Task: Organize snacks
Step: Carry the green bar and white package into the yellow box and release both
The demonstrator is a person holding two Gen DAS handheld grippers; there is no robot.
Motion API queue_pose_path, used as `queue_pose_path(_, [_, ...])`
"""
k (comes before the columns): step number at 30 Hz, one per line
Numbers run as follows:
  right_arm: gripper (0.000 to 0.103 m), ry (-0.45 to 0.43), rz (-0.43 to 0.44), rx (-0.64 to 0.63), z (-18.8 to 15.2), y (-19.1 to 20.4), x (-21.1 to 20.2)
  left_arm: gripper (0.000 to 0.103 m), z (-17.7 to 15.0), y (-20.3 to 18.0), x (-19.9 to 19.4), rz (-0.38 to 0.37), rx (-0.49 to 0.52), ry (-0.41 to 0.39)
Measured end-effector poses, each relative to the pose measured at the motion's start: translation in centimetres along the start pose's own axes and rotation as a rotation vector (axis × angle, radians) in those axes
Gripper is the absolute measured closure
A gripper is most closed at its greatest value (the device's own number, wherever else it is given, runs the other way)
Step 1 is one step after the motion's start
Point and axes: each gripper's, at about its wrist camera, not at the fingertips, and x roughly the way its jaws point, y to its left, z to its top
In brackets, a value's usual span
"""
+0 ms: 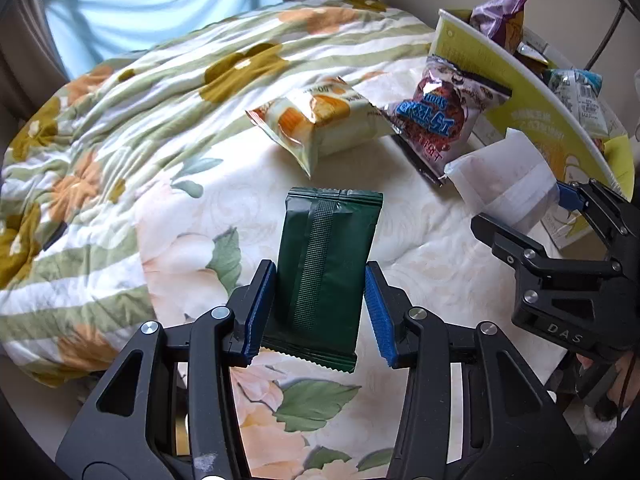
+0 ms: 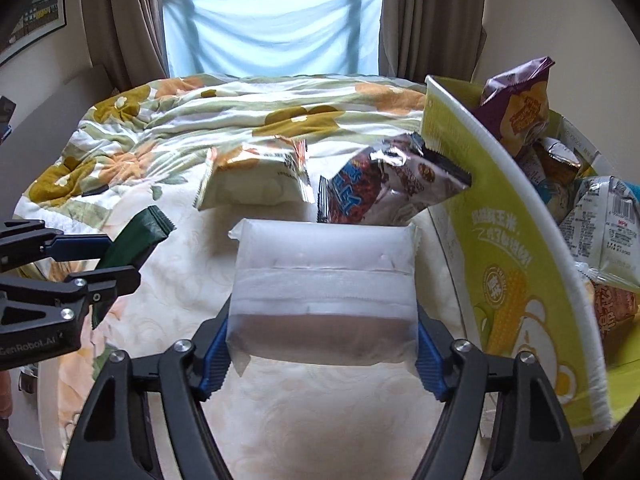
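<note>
Left wrist view: the left hand-held gripper (image 1: 316, 308) is clamped on a dark green packet (image 1: 326, 264), its blue pads pressing the packet's two long edges, seam side up, clear of the floral bed quilt (image 1: 120, 128). The landmark is the yellow-green box (image 1: 532, 120), already stocked with snacks. From the box, the red-and-blue packet (image 1: 444, 112) leans against its near wall, and the orange-and-cream packet (image 1: 320, 120) lies on the quilt just beyond that one, away from the box. The right hand-held gripper (image 1: 560, 204) is close to the box wall, carrying a white packet (image 1: 500, 184).

Right wrist view: the right hand-held gripper (image 2: 322, 344) grips the white packet (image 2: 324, 292) by its two short ends, lifted off the bed. The box (image 2: 500, 248) stands just beside it, with a purple packet (image 2: 520, 100) sticking up from the far end and several others inside. The left hand-held gripper (image 2: 108, 256) with its green packet (image 2: 136, 236) is well away from the box, on the far side of the white packet.

Step in hand, as I judge it: both packets are picked up and on their way to the box. Next, each needs carrying over the rim and lowering into a free gap before release; the white one is nearer. Two packets remain outside.
</note>
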Motion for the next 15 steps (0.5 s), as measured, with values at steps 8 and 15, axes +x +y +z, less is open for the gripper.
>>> queue_pose_path(8, [0.031,-0.060,0.029,0.084,2.3,-2.6,-7.3,0.062,3.5,-2.0,-5.9,-0.009,0.034,-0.081])
queue_pose_path(15, [0.031,-0.090,0.026,0.166,3.2,-9.9,-12.3,0.062,7.9,-8.0,-10.0,-0.035,0.036,-0.171])
